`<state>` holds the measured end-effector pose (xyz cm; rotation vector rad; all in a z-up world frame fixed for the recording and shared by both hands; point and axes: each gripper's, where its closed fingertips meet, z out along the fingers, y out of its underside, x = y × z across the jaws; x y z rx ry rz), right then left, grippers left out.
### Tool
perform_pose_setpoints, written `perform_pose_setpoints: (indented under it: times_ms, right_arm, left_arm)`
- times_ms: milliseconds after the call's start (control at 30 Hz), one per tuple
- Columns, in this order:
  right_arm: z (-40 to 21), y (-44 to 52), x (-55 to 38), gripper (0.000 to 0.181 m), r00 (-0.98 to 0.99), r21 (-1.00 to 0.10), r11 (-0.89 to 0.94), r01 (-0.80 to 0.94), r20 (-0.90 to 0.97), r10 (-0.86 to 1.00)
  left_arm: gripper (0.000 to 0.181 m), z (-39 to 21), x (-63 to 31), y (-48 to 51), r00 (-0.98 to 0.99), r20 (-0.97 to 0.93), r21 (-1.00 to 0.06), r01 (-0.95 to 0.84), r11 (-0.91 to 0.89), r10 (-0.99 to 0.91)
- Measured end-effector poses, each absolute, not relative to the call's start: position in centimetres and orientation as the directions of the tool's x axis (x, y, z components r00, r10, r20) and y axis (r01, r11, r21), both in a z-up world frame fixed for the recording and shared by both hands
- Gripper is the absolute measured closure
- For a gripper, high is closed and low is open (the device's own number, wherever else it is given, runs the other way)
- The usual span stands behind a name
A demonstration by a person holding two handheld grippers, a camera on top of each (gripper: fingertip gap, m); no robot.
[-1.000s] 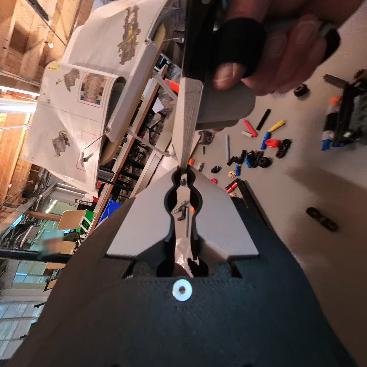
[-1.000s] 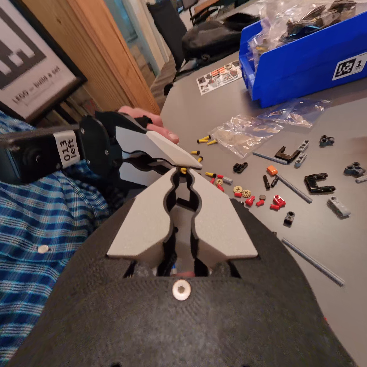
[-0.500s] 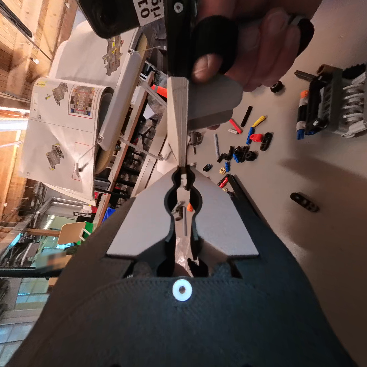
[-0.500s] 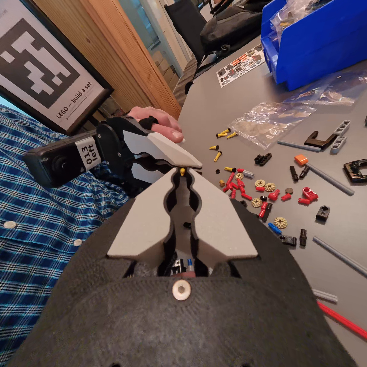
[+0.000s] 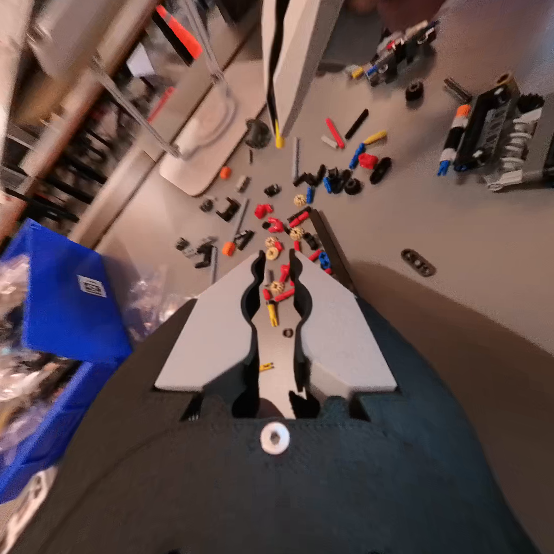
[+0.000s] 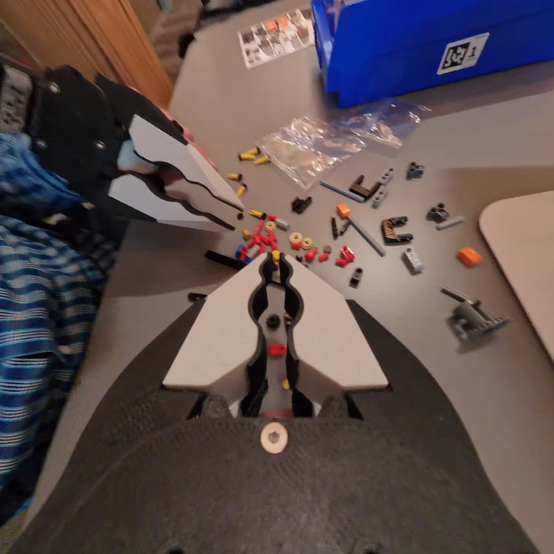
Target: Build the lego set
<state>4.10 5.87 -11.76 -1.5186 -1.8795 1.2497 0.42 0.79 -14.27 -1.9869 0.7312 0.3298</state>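
Build at an early-to-middle stage. Right gripper (image 6: 275,260) pinches a yellow pin (image 6: 275,256) at its fingertips, jaws closed on it; the same pin (image 5: 278,141) shows below that gripper's tips in the left wrist view. Left gripper (image 5: 277,259) hangs over the loose parts (image 5: 280,239) with jaws a narrow gap apart, holding nothing. One partly built module (image 5: 494,141), black and grey, stands on the table (image 5: 449,299), well to the side of the loose parts; a smaller grey sub-piece (image 6: 470,320) lies apart. Judged remaining: most of the work, since many pins, gears and axles lie unused and the blue bin (image 6: 419,54) beyond the loose parts holds unopened bags.
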Motion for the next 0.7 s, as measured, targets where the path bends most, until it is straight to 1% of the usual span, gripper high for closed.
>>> perform_pose_setpoints:
  times_ms: [100,267,400,467,567,700]
  right_arm:
    - [-12.7,6.5,3.6,0.180,-0.314,-0.813,0.051,0.580,-0.165,0.935]
    - [-14.1,6.5,2.7,0.180,-0.324,-0.786,0.087,0.612,-0.149,0.934]
    - [-14.7,6.6,2.8,0.180,-0.327,-0.778,0.096,0.621,-0.146,0.934]
    - [-14.7,6.9,2.9,0.180,-0.321,-0.779,0.086,0.621,-0.152,0.935]
    - [-14.8,7.2,2.9,0.180,-0.313,-0.782,0.073,0.619,-0.160,0.936]
    - [-14.8,7.3,3.0,0.179,-0.316,-0.784,0.067,0.617,-0.169,0.934]
  left_arm:
    - [0.166,-16.3,0.9,0.9,0.793,-0.452,-0.673,-0.604,-0.427,-0.409]
    - [0.171,-16.7,1.3,2.7,0.817,-0.389,-0.710,-0.561,-0.427,-0.426]
    - [0.176,-17.1,1.1,4.4,0.807,-0.369,-0.699,-0.568,-0.435,-0.460]
    - [0.179,-17.3,0.8,5.2,0.833,-0.313,-0.714,-0.524,-0.465,-0.457]
    - [0.178,-17.4,0.4,6.4,0.859,-0.253,-0.735,-0.470,-0.489,-0.446]
    - [0.173,-18.5,0.4,6.7,0.842,-0.255,-0.693,-0.502,-0.517,-0.476]
